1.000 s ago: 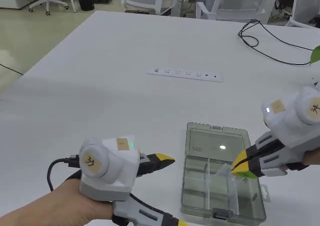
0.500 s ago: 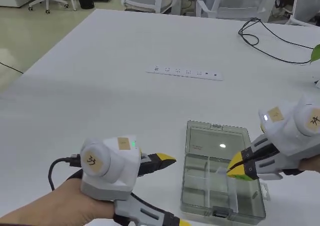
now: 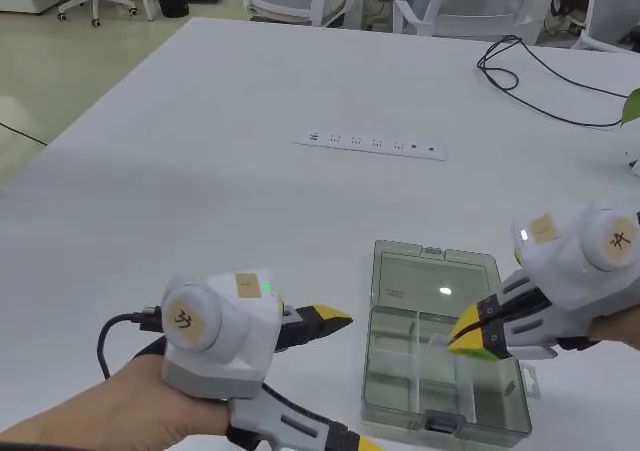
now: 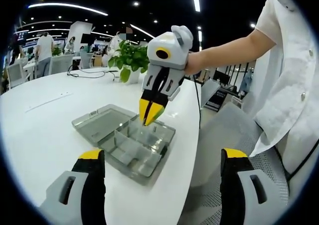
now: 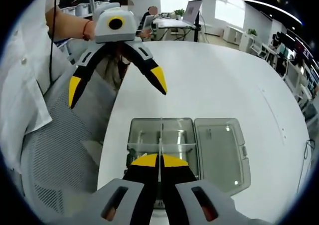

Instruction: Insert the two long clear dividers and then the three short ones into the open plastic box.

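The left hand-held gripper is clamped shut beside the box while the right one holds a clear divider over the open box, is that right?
Not quite. The left hand-held gripper is open, jaws spread wide, as the right gripper view shows. The rest is correct: the right hand-held gripper is shut on a clear divider over the open box.

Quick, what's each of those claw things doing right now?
Left gripper: open, holding nothing.
Right gripper: shut on a clear divider, over the open box.
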